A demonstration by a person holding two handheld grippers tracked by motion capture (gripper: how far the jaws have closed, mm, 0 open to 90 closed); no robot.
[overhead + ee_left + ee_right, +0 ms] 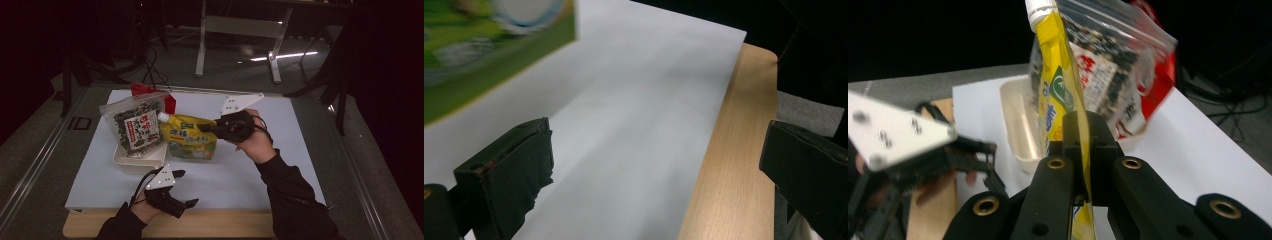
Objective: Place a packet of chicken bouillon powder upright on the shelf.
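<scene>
A yellow spouted pouch with a white cap stands over the white sheet, beside a cream tray. My right gripper is shut on the pouch's right edge. In the right gripper view the pouch is edge-on, pinched between the jaws of the right gripper. A clear bag of dark seaweed leans in the tray. My left gripper is open near the front edge of the sheet. In the left gripper view the fingers of the left gripper stand wide apart with nothing between them.
A red packet sits behind the seaweed bag. The wooden table edge runs along the front of the sheet. A white frame stand is on the floor beyond the table. Dark surroundings flank both sides.
</scene>
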